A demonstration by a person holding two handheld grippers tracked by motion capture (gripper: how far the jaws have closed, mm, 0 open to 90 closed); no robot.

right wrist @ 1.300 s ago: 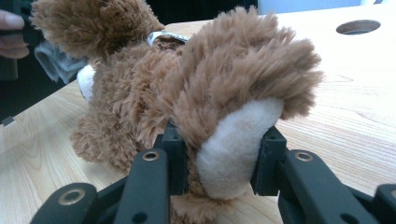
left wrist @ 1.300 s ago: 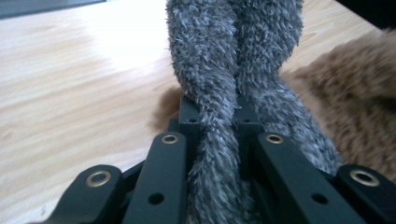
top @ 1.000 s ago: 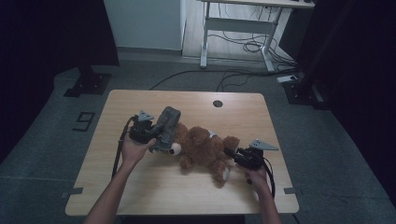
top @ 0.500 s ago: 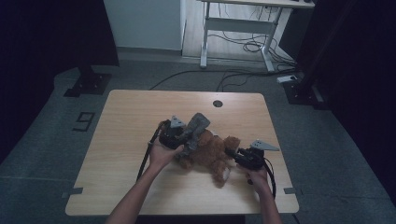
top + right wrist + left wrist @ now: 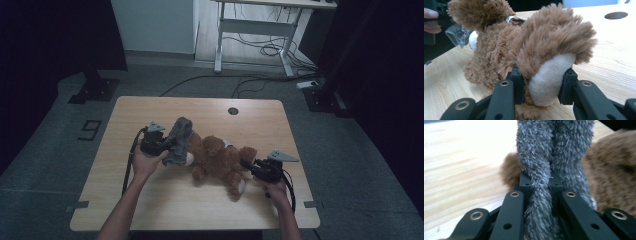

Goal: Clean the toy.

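A brown teddy bear [image 5: 220, 160] lies on its side across the middle of the wooden table [image 5: 150, 210], head to the left. My left gripper [image 5: 167, 146] is shut on a grey fuzzy cloth [image 5: 180, 139] held right by the bear's head. In the left gripper view the twisted grey cloth [image 5: 541, 167] is pinched between the jaws of that gripper [image 5: 539, 181], with brown fur [image 5: 614, 170] behind. My right gripper [image 5: 247, 165] is shut on the bear's foot [image 5: 551, 75], its cream sole squeezed between the pads [image 5: 567, 82].
A round cable hole [image 5: 233, 110] sits near the table's far edge. Beyond the table stand a white desk frame [image 5: 250, 30] and floor cables [image 5: 260, 50]. Bare tabletop stretches along the near and far left sides. The other hand [image 5: 431, 20] shows behind the bear.
The left gripper swung right with the grey cloth over the bear's head, then came back left to the head's side. The right gripper and the foot stayed put.
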